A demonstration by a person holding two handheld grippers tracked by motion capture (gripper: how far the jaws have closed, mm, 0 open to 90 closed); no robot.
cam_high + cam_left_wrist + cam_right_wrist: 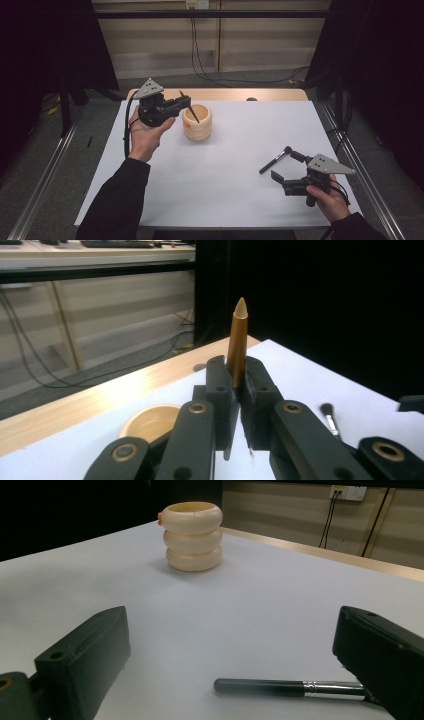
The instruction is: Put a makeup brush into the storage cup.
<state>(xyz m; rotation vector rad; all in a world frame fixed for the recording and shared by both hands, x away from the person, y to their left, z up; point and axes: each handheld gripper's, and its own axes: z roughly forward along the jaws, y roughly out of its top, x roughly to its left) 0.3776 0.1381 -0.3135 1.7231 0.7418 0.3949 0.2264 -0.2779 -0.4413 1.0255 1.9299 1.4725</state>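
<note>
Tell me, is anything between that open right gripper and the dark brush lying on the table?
Nothing visible. The right gripper stands open with the dark brush lying on the bare white table between its fingers. The cream holder stands well beyond.

White table [220, 175], seen from above. Toward ten o'clock of the table's middle, left gripper [186, 104] raised in the left hand [145, 135], jaws pointing toward three o'clock and clamped on a thin dark brush [189, 106], slanted over the mouth of the cup. Cream ribbed cup [197, 122] upright just at three o'clock of that gripper, an orange spot on its left wall. Toward four o'clock of the table's middle, right gripper [286, 165] low over the table in the right hand [330, 197], jaws spread wide toward ten o'clock. Black-handled brush [274, 160] flat on the table, its far end between those jaws, handle running toward seven o'clock.
</note>
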